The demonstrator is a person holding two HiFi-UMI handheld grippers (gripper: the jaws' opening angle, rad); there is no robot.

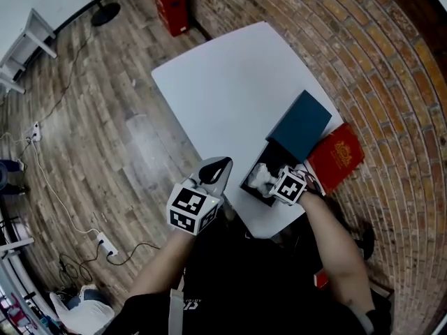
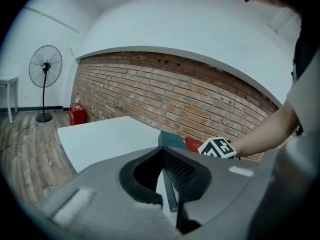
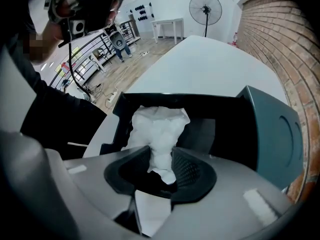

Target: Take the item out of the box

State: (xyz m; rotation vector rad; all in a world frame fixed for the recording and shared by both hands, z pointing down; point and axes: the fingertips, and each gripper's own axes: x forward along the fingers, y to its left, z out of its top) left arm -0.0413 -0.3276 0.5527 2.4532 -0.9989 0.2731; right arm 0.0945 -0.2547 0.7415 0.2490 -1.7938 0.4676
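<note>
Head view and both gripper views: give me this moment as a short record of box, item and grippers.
box: black, open, on the white table
lid: teal, off, lying next to the box
item: white bundle, inside the box
right gripper: jaws pinching the white bundle
left gripper: shut, empty, away from the box
other: red box beside the lid

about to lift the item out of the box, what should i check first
1. Lid off the box: ok, it lies beside it.
2. Item between the jaws of the right gripper: ok, they touch it on both sides.
3. Grip firm enough to lift: cannot tell.
4. Item free of the box walls: cannot tell, its base is hidden.
5. Left gripper clear of the box: ok, off to the side, jaws shut, empty.
</note>
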